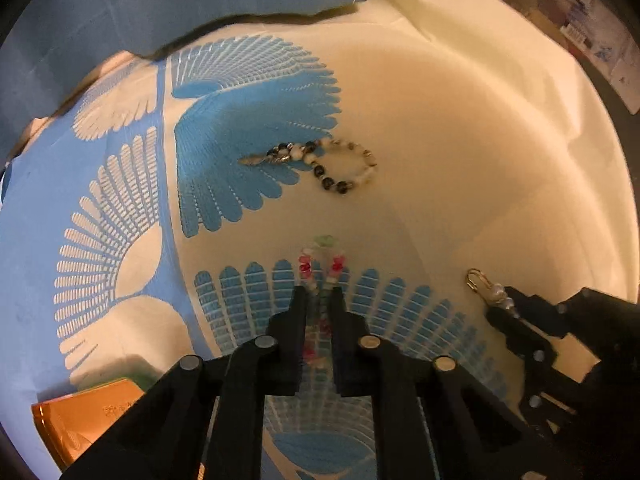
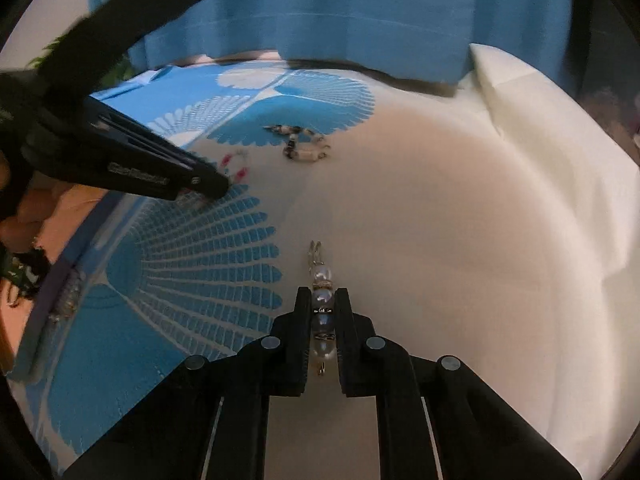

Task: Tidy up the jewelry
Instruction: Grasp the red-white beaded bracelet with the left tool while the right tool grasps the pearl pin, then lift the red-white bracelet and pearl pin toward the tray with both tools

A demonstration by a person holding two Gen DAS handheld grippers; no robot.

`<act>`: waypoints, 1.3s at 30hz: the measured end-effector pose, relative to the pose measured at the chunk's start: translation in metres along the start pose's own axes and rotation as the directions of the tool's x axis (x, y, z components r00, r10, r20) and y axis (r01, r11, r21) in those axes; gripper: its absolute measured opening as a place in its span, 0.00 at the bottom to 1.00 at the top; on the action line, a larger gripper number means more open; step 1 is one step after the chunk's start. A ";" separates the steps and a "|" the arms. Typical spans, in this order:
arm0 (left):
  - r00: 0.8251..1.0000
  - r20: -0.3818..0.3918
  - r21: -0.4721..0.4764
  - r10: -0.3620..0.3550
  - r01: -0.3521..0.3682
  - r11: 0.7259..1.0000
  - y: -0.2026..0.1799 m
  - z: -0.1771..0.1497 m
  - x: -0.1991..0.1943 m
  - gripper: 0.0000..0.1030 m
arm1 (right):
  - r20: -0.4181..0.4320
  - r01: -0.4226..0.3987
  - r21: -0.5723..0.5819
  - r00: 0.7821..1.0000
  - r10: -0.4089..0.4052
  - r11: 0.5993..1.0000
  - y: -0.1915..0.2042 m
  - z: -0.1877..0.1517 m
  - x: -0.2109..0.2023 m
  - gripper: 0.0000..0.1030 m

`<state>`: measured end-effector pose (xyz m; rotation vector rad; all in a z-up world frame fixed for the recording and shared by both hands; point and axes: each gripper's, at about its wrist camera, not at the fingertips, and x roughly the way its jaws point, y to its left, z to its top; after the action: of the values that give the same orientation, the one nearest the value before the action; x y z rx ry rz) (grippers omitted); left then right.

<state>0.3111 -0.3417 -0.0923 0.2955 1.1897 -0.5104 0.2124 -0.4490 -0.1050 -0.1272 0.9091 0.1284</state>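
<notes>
Cream cloth [image 1: 460,152] with blue fan prints covers the surface. Left gripper [image 1: 320,292] clamps a pink-and-clear bead bracelet [image 1: 322,264]; right gripper [image 2: 322,294] pinches a pearl strand [image 2: 322,280] (gold clasp forward). Beyond, 1 black-and-white bracelet [image 1: 340,164] lies loose.

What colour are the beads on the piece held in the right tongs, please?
Pearly white beads with small silvery spacers, clearest in the right wrist view.
</notes>
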 end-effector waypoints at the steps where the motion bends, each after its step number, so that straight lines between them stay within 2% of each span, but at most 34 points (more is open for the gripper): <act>1: 1.000 0.016 0.010 0.002 -0.002 1.000 -0.002 -0.002 -0.007 0.04 | 0.001 0.007 0.011 1.000 -0.007 1.000 0.001 -0.002 -0.002 0.11; 4: 0.999 0.044 0.012 -0.002 0.001 1.000 -0.007 -0.009 -0.025 0.04 | 0.028 0.016 0.110 0.999 -0.019 0.994 -0.006 -0.006 -0.017 0.11; 9: 0.993 0.117 0.033 -0.003 0.000 0.999 -0.016 -0.029 -0.063 0.04 | 0.097 0.042 0.168 0.994 -0.059 0.985 -0.004 -0.011 -0.063 0.11; 18: 0.982 0.189 0.018 -0.006 0.002 1.000 -0.020 -0.082 -0.140 0.04 | 0.071 0.109 0.275 0.989 -0.133 0.955 0.010 -0.041 -0.132 0.11; 24: 0.966 0.257 0.029 -0.017 0.010 1.000 -0.022 -0.156 -0.211 0.04 | 0.120 0.098 0.294 0.983 -0.139 0.951 0.052 -0.074 -0.207 0.11; 29: 0.946 0.323 0.000 -0.034 0.035 0.999 -0.016 -0.243 -0.266 0.04 | 0.173 0.053 0.275 0.980 -0.104 0.960 0.107 -0.106 -0.266 0.11; 34: 0.927 0.375 -0.065 0.005 0.021 0.998 -0.002 -0.324 -0.299 0.04 | 0.185 -0.003 0.243 0.982 -0.043 0.970 0.160 -0.137 -0.304 0.11; 39: 0.913 0.406 -0.120 0.044 0.005 0.993 0.010 -0.381 -0.316 0.04 | 0.180 -0.030 0.188 0.984 -0.005 0.982 0.208 -0.161 -0.324 0.11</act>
<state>-0.0783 -0.0812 0.0677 0.0902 0.8035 -0.4545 -0.1437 -0.2889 0.0423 0.0673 0.7375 0.0628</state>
